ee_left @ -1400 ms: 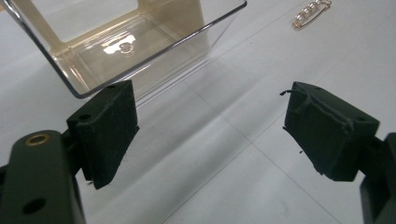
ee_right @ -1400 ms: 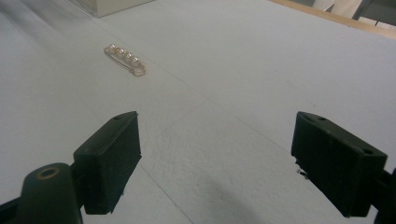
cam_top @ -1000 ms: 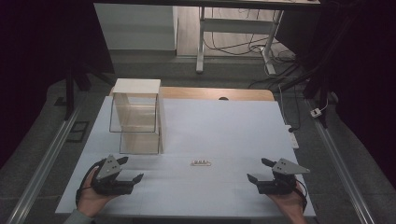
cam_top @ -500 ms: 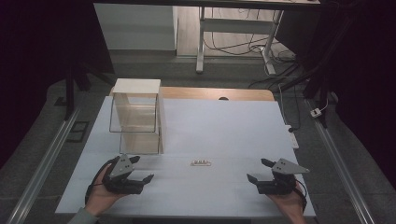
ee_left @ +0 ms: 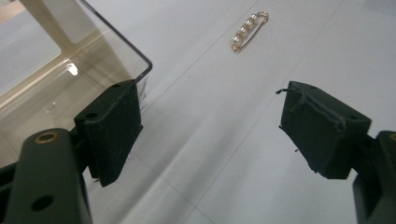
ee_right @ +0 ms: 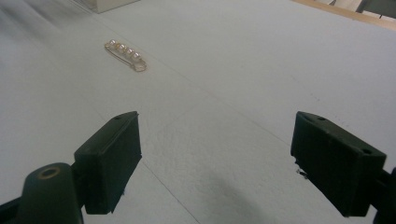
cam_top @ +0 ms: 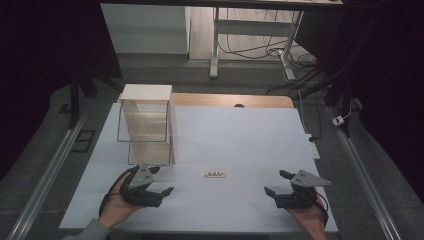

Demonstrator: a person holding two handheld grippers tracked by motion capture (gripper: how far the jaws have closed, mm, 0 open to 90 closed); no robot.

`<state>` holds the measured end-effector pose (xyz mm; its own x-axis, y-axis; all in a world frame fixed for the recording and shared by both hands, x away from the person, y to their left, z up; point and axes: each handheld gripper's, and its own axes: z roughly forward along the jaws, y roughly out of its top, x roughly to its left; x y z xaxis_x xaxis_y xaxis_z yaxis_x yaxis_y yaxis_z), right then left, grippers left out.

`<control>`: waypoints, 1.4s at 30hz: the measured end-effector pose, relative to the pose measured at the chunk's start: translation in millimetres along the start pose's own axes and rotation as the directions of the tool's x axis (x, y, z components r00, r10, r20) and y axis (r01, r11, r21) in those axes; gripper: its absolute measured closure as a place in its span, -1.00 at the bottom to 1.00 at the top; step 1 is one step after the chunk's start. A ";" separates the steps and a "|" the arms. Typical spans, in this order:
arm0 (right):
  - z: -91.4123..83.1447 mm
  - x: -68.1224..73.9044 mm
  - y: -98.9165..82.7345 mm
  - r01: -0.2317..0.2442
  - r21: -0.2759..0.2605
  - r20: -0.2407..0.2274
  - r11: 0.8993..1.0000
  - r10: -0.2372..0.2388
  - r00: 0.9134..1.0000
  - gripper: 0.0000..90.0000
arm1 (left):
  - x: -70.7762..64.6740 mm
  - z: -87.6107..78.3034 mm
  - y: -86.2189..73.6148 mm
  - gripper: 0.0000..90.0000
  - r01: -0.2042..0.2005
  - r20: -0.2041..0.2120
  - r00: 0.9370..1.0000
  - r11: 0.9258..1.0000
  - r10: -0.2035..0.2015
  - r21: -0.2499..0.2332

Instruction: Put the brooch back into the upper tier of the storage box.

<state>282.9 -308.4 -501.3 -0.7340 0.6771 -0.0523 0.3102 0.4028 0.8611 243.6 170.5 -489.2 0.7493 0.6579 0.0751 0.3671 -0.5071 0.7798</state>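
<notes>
Pearl-beaded gold pin (cam_top: pixel 215 174), slender, on matte white table (cam_top: pixel 240 140).

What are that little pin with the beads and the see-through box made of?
The pin looks like thin gold-coloured metal wire, shiny, carrying a row of glossy pearl-like beads; real or imitation pearl can't be told. The box seems clear plastic or acrylic, judging by its reflections and rounded edge, with an opaque cream top.

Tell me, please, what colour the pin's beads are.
Pearly white on the gold pin; clearest in the left gripper view.
</notes>
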 end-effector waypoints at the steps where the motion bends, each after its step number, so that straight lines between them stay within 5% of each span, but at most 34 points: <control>1: 0.0 -0.1 -0.1 -0.001 0.000 0.000 1.000 0.001 1.000 -0.65 | -0.2 0.9 1.3 -0.55 -0.003 0.003 1.000 1.000 0.003 0.001; 30: -0.4 -0.8 -1.0 -0.001 0.000 -0.003 1.000 0.001 1.000 -0.65 | -15.1 51.6 56.0 -0.53 -0.090 0.122 0.989 0.994 0.082 0.062; 42: 0.9 -0.3 -1.4 -0.003 0.002 -0.007 1.000 0.003 1.000 -0.65 | -11.1 69.0 65.5 -0.54 -0.086 0.145 0.987 0.991 0.070 0.105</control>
<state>283.2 -308.6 -503.0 -0.7376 0.6736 -0.0464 0.3136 0.4026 0.8600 297.4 91.5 -481.9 0.8455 0.5326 0.0388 0.3570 -0.6177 0.7008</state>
